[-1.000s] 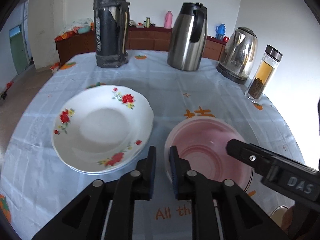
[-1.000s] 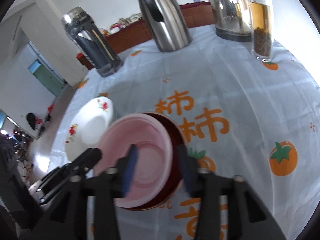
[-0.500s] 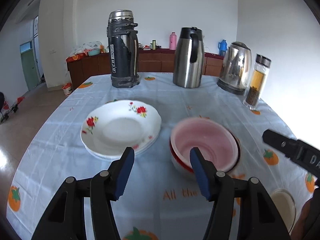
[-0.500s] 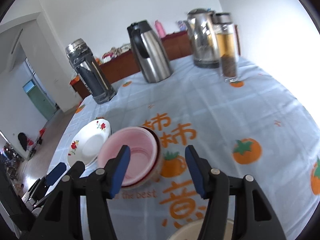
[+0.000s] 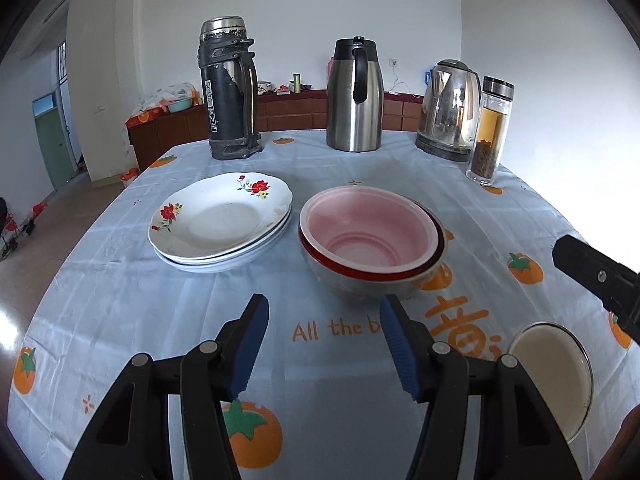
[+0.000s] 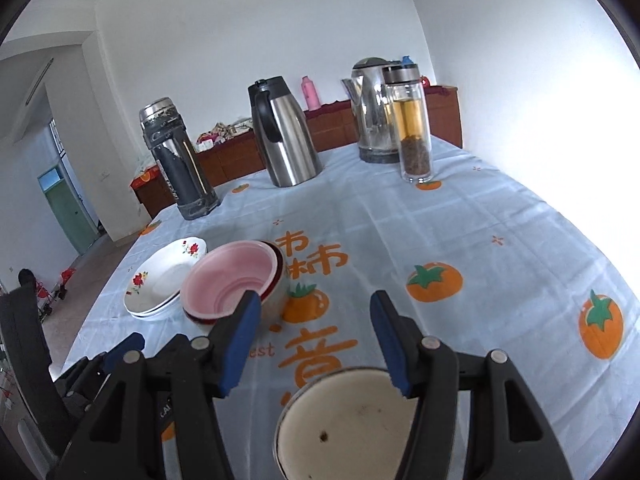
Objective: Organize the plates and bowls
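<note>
The cream bowl (image 6: pixel 352 424) lay alone just beneath the spread, empty right gripper (image 6: pixel 314 344), nearer than the left gripper (image 5: pixel 322 344), also spread.

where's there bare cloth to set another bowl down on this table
Bare tablecloth lies right of the pink bowl stack, up to the glass tea bottle, and in front of the flowered plates. It is crowded along the far flasks and near the cream bowl.

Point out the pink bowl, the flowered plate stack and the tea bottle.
pink bowl (image 5: pixel 370 228): left wrist view, inner wall.
flowered plate stack (image 5: pixel 222 222): left wrist view, top plate's centre.
tea bottle (image 6: pixel 414 128): right wrist view, glass body.
</note>
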`<state>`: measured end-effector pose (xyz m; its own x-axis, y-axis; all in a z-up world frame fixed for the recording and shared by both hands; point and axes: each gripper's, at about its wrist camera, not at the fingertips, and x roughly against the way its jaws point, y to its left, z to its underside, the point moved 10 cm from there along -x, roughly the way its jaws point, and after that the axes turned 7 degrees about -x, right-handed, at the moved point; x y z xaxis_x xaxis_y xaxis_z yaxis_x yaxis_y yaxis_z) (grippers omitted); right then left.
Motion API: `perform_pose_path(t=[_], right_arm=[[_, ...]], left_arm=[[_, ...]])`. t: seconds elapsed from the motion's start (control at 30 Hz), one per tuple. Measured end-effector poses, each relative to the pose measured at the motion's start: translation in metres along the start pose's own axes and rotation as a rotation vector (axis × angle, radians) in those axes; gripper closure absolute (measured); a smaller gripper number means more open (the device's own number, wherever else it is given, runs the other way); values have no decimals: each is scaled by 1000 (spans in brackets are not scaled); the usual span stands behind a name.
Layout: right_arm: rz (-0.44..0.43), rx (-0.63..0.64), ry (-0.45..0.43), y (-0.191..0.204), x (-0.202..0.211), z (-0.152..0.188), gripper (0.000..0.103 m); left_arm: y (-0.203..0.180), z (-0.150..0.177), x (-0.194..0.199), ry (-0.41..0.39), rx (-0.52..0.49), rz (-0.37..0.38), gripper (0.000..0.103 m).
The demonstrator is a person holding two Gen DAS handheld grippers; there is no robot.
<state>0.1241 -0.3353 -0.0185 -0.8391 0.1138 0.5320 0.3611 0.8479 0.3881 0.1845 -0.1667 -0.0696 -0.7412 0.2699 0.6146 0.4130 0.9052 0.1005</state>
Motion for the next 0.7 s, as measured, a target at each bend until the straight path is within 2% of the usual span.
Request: perform_pose_path(t=[0.17,0.33,0.43,0.57,0.7], right_arm=[[16,-9,-39,-11,13,5,44],[56,-20,-112,-27,25,9,43],[67,-30,-129,-34,29,13,43],[72,-35,-157,-37,35,16,43],[78,-17,-224,-34,45,16,43]], left_arm=[[-6,6,6,-15,-4,2,42],[-8,11,9,-40,-22,-41,42],[-9,13,9,-39,-12,-29,42],[-9,14,12,-53,-10,-39,42],[-9,16,14,-68,0,-44,42]])
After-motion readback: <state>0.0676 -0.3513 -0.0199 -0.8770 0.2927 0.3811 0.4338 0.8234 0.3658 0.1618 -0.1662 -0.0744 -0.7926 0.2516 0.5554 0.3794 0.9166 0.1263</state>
